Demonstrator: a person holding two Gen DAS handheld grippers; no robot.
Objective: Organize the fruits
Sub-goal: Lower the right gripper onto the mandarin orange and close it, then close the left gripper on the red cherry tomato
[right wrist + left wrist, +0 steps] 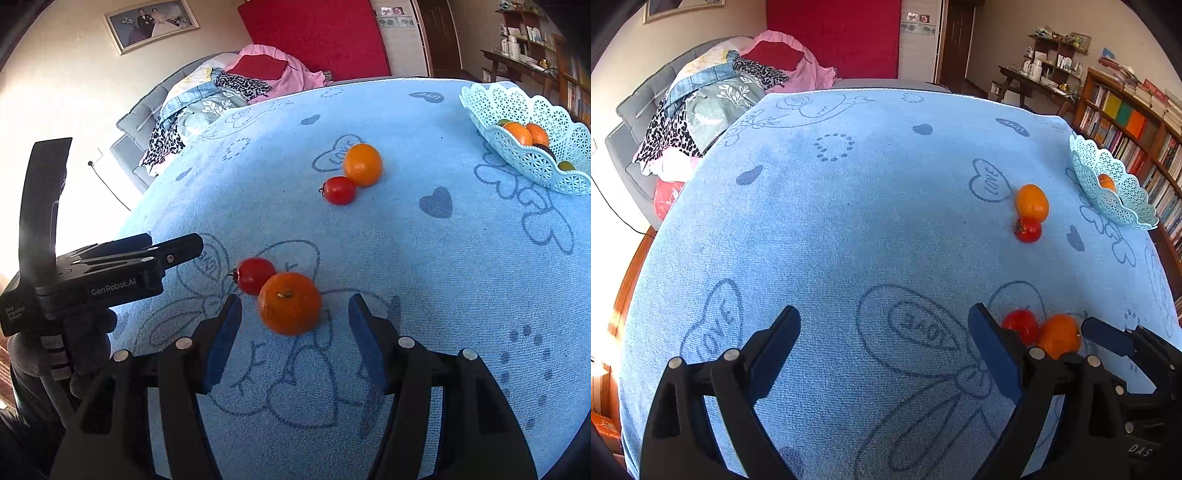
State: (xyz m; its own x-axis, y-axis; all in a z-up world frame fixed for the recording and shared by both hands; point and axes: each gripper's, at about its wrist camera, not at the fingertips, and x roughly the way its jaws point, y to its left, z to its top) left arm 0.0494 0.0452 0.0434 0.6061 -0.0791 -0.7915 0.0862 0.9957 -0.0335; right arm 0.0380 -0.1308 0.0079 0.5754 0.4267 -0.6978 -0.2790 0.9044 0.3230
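Observation:
On the blue towel, a near orange (290, 303) lies touching a near red tomato (255, 275). My right gripper (295, 339) is open, its fingers either side of this orange, just short of it. A far orange (362, 164) and far tomato (339, 190) lie touching further back. A light-blue lace basket (532, 162) at the far right holds several oranges. My left gripper (884, 343) is open and empty over bare towel; the near tomato (1021, 325) and orange (1059, 334) show beyond its right finger. The right gripper (1108, 338) also shows there.
The towel-covered table (849, 221) ends at the far edge before a grey sofa piled with clothes (713, 96). A bookshelf (1126, 125) stands at the right, beside the basket (1108, 184). The left gripper body (110, 273) is at the left in the right wrist view.

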